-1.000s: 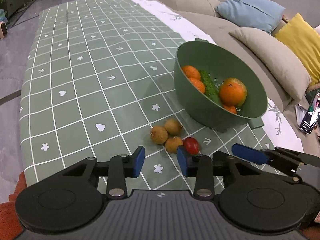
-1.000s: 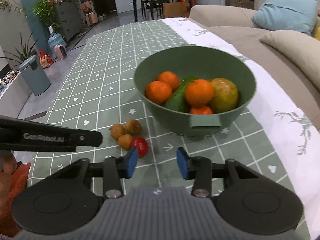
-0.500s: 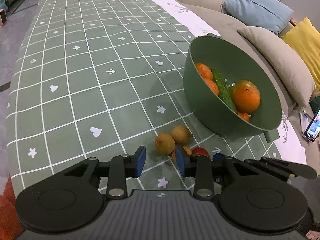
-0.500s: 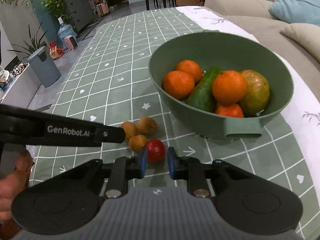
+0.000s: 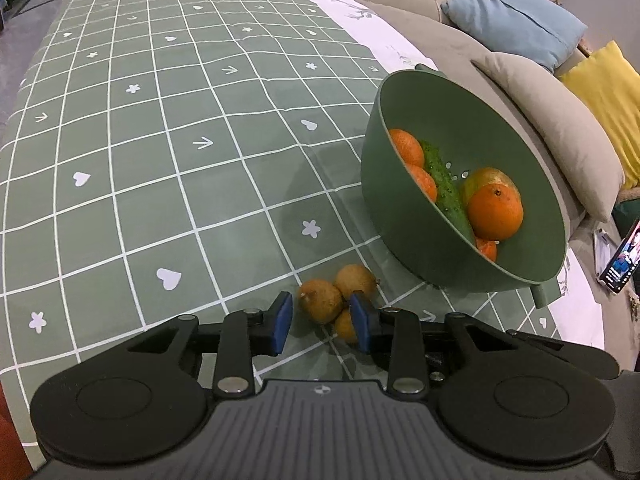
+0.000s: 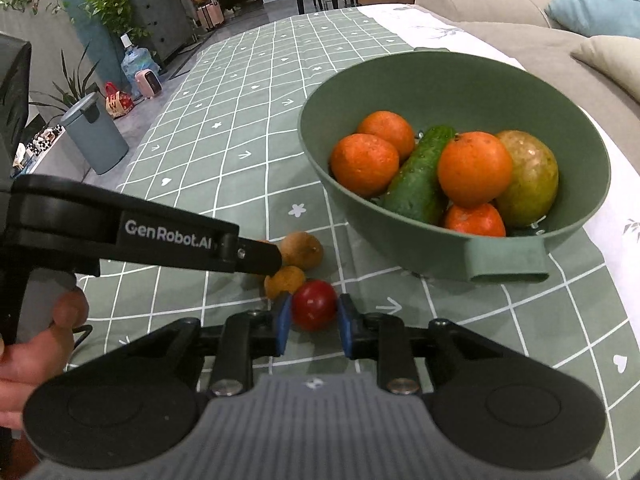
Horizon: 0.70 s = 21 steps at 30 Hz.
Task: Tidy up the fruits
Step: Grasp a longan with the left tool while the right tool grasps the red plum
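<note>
A green bowl [image 5: 400, 216] [image 6: 500, 256] holds oranges [image 6: 474, 168], a cucumber [image 6: 420, 176] and a yellow-green fruit [image 6: 532, 172]. Three brown longans [image 5: 322, 300] [image 6: 300, 250] lie on the green checked tablecloth in front of it. My left gripper [image 5: 322, 322] is open, its blue pads on either side of the nearest longans. A red cherry tomato [image 6: 314, 310] sits between the blue pads of my right gripper [image 6: 312, 324]; the pads are close around it, and contact is unclear. In the right wrist view the left gripper [image 6: 248, 258] reaches over the longans.
A beige sofa with blue [image 5: 516, 20] and yellow [image 5: 608, 108] cushions runs along the table's right side. A phone [image 5: 620, 260] lies near the bowl. The tablecloth [image 5: 160, 140] stretches away to the left and back. A bin [image 6: 96, 136] and plants stand on the floor.
Both grippers have moved forward and down toward the loose fruit. The right gripper's fingers have narrowed around the red tomato. The left gripper now straddles the longans.
</note>
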Available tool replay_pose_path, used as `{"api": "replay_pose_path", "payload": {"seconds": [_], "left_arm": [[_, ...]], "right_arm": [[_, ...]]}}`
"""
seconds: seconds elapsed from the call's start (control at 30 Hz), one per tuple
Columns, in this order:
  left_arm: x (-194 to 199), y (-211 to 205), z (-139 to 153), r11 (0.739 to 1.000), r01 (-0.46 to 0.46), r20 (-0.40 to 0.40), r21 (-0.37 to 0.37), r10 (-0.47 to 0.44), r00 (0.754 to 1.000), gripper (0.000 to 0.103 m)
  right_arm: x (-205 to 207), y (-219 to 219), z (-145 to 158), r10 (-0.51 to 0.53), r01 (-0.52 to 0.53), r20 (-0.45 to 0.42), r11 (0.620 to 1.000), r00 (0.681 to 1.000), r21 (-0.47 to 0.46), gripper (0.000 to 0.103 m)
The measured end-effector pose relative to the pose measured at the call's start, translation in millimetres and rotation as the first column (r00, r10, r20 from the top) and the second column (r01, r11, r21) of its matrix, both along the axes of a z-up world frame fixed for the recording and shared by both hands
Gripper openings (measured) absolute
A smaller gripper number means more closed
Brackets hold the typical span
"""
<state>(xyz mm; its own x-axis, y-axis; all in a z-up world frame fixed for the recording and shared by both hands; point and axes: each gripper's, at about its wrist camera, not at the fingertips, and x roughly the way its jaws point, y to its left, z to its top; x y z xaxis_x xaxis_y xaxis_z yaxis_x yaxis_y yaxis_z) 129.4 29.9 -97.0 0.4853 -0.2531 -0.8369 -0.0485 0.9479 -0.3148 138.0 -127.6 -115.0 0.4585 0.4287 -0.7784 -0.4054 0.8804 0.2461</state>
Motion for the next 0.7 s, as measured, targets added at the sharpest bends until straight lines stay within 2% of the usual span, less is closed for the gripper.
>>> {"api": "replay_pose_path", "payload": {"seconds": [0.13,0.23,0.43,0.7], "left_arm": [[4.7,3.0,-1.9,0.999,-0.012,-0.012,-0.033,0.011,1.0,0.038],[7.9,5.3,-2.8,0.999,-0.017,-0.02,-0.051,0.016,1.0,0.026],[3.5,8.2,-0.1,0.998,-0.034,-0.012,-0.054,0.033,0.999,0.025],[-14.1,11.1,20.0,0.997,-0.053,0.026,-0.055,0.054,0.998,0.025]], "right_arm": [[-1.4,-0.6,-1.2,-0.002,0.002,-0.004,1.0,1.0,0.004,0.023],[-2.9,-1.4,-0.6,0.002,-0.002,-0.003,1.0,1.0,0.005,0.022],[-6.2,-4.9,3.0,-0.005,0.005,0.001,1.0,1.0,0.0,0.022],[-16.3,-14.0,16.3,-0.006,0.006,0.029,1.0,1.0,-0.015,0.022]]}}
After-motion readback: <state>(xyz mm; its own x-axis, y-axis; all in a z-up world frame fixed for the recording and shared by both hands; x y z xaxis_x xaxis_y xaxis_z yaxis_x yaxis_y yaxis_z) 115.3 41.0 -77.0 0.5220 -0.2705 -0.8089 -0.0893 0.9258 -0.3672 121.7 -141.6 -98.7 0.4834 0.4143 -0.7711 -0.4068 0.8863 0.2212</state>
